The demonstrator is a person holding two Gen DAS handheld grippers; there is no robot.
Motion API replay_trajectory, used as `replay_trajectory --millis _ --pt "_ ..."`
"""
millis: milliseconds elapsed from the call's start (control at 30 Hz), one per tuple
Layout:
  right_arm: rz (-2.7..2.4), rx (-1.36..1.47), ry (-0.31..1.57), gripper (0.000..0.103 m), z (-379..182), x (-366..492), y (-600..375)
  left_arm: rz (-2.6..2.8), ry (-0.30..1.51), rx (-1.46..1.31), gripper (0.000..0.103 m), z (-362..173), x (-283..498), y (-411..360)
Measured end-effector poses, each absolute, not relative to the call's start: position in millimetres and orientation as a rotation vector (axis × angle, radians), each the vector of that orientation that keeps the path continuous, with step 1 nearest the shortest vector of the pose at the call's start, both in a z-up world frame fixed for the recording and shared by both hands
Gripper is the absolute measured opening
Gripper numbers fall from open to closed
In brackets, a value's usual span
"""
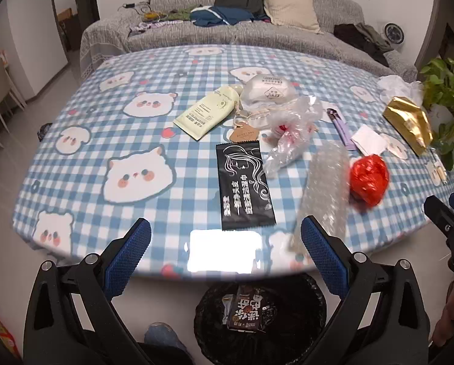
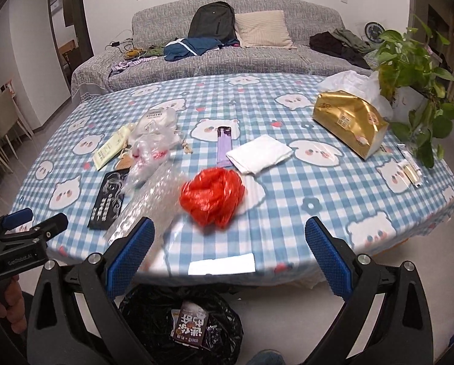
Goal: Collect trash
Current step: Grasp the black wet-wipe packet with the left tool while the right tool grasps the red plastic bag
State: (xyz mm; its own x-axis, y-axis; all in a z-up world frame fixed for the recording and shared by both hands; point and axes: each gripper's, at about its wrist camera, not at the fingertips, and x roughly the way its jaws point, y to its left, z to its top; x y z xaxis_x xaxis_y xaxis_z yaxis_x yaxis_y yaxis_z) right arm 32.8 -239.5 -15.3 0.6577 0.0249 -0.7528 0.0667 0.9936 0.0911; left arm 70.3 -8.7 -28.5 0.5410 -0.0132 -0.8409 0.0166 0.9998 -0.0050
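Right wrist view: the red bag point(image 2: 213, 196) on the desk point(image 2: 318, 200) looks light, soft, crinkly; pinch its bunched top. Both grippers, right point(image 2: 228, 241) and left point(image 1: 225, 241), have jaws wide, empty.

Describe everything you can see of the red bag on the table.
The red bag is thin, glossy plastic, crumpled into a loose ball with bright creases. It lies on the checked tablecloth near the front edge, beside a sheet of bubble wrap on its left and just in front of a folded white tissue. Nothing grips it; whether it touches either neighbour is unclear.
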Motion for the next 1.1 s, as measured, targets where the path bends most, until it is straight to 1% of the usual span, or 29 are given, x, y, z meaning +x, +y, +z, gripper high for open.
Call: replay_trajectory --millis 167,367,533,600,667,733,767,833,867,967,1033,1100 --pt "-0.016 0.108 0.880 0.095 -32.5 71.8 -240.2 -0.002 1.039 -0.001 0.096 -51.1 109.8 -8.6" --pt "0.000 0.095 0.904 0.093 -53.2 103.2 -238.1 -0.007 1.080 0.014 0.096 -75.4 138.0 -16.9" --pt "0.013 0.111 0.928 0.087 -67.4 117.3 -239.9 0.002 1.115 0.011 0.091 -93.3 152.2 -17.4" --pt "0.024 0.106 0.936 0.083 -71.7 120.1 -238.5 0.009 1.129 0.025 0.086 -97.3 155.1 -18.2" --pt "0.039 0.106 0.946 0.079 -76.1 122.7 -236.6 0.009 1.131 0.024 0.086 -98.8 157.0 -18.2" --pt "0.048 0.113 0.951 0.073 -78.9 124.5 -235.9 0.013 1.134 0.027 0.083 -99.0 158.4 -19.6" --pt "0.055 0.121 0.956 0.071 -81.1 125.7 -235.9 0.013 1.136 0.031 0.079 -98.5 158.3 -20.8" --pt "0.065 0.130 0.970 0.063 -84.2 127.6 -235.1 0.002 1.141 0.043 0.072 -97.0 157.7 -24.3" --pt "0.073 0.138 0.977 0.059 -86.1 128.2 -234.8 -0.003 1.145 0.047 0.066 -96.9 157.7 -26.4" --pt "0.086 0.167 0.993 0.055 -89.8 128.7 -235.5 -0.016 1.154 0.045 0.053 -94.2 156.9 -29.5" --pt "0.088 0.176 0.997 0.051 -91.6 128.6 -236.2 -0.017 1.152 0.040 0.052 -93.9 156.8 -27.9" --pt "0.092 0.186 1.003 0.049 -93.4 128.3 -237.1 -0.020 1.147 0.041 0.051 -93.9 156.2 -27.8"
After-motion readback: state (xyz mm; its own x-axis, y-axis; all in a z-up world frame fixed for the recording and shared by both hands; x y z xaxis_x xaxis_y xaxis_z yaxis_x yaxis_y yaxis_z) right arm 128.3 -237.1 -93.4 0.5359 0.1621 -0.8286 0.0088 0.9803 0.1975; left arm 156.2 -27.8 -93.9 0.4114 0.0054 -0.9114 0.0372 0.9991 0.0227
